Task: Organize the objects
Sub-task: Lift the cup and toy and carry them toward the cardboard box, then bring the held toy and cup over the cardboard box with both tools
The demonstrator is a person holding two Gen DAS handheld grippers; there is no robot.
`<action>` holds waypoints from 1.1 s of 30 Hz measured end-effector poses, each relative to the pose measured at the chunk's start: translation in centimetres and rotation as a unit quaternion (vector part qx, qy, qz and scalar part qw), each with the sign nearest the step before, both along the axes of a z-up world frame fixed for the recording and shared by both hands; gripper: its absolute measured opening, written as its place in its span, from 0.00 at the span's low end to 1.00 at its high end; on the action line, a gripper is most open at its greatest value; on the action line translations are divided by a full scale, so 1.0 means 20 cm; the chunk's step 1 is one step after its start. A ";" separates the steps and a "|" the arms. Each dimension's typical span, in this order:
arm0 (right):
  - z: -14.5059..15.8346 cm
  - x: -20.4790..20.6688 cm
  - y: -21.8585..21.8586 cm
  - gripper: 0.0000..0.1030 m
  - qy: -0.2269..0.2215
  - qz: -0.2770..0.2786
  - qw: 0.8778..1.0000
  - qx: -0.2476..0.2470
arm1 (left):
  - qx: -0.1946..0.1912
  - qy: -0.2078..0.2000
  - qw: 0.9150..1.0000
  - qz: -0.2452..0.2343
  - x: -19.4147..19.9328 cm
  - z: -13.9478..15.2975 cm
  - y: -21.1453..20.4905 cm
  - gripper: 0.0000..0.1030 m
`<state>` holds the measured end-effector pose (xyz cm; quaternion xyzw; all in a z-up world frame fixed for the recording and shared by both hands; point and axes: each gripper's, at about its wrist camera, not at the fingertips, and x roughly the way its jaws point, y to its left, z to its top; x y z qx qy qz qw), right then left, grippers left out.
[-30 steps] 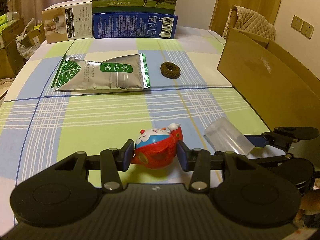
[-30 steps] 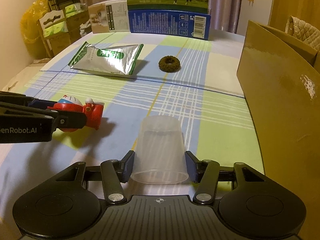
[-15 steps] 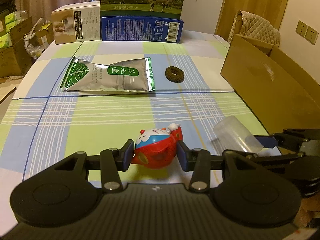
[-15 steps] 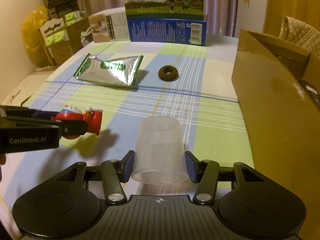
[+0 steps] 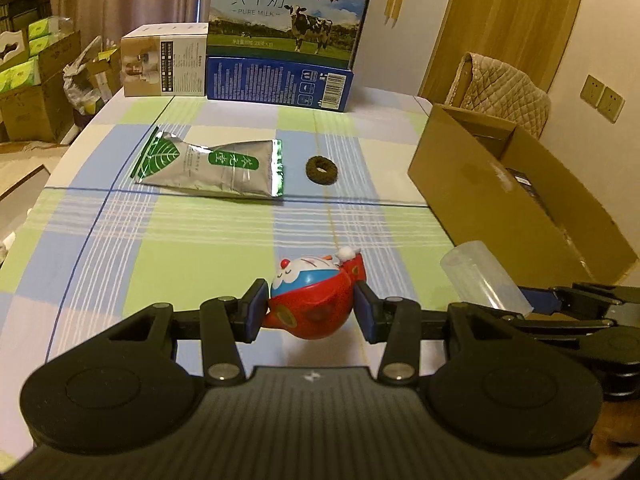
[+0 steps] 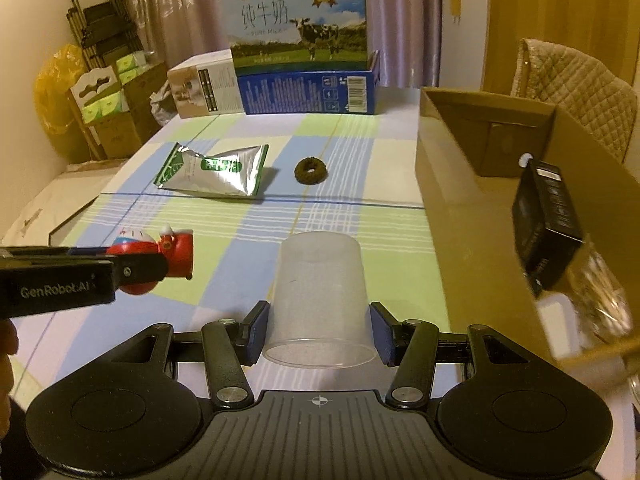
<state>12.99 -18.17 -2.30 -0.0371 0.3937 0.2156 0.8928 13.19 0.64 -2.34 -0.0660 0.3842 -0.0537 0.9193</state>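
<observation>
My left gripper (image 5: 310, 312) is shut on a red and blue cartoon-cat toy (image 5: 312, 300), held clear above the checked tablecloth (image 5: 168, 248). My right gripper (image 6: 319, 332) is shut on a clear plastic cup (image 6: 319, 296), mouth toward the camera, also lifted off the table. In the left wrist view the cup (image 5: 484, 280) shows at the right, beside the cardboard box (image 5: 500, 196). In the right wrist view the toy (image 6: 160, 262) hangs at the left in the other gripper. A silver and green pouch (image 5: 216, 166) and a brown hair ring (image 5: 321, 170) lie farther back.
The open cardboard box (image 6: 480, 184) stands along the right, with a black carton (image 6: 548, 224) and crinkled clear plastic inside. A milk carton case (image 5: 288, 32) and a small brown box (image 5: 166, 66) stand at the table's far edge. A padded chair (image 5: 500, 88) is behind the box.
Both grippers have risen with the toy and the cup still held, so the table looks farther below. The box interior has come into view on the right.
</observation>
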 end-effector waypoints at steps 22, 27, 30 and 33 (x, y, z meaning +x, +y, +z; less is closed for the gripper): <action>0.31 -0.44 -0.37 0.49 -0.021 -0.031 0.999 0.007 | -0.005 0.005 1.000 -0.022 -0.40 0.20 -0.34 0.39; 0.33 -0.47 -0.47 0.49 -0.027 -0.046 0.999 0.004 | -0.003 0.000 0.999 -0.037 -0.43 0.23 -0.43 0.39; 0.35 -0.48 -0.54 0.49 -0.030 -0.058 0.998 0.004 | -0.003 0.000 0.999 -0.043 -0.44 0.25 -0.47 0.39; 0.36 -0.48 -0.60 0.49 -0.032 -0.068 0.997 0.003 | 0.000 0.000 0.999 -0.053 -0.44 0.26 -0.53 0.39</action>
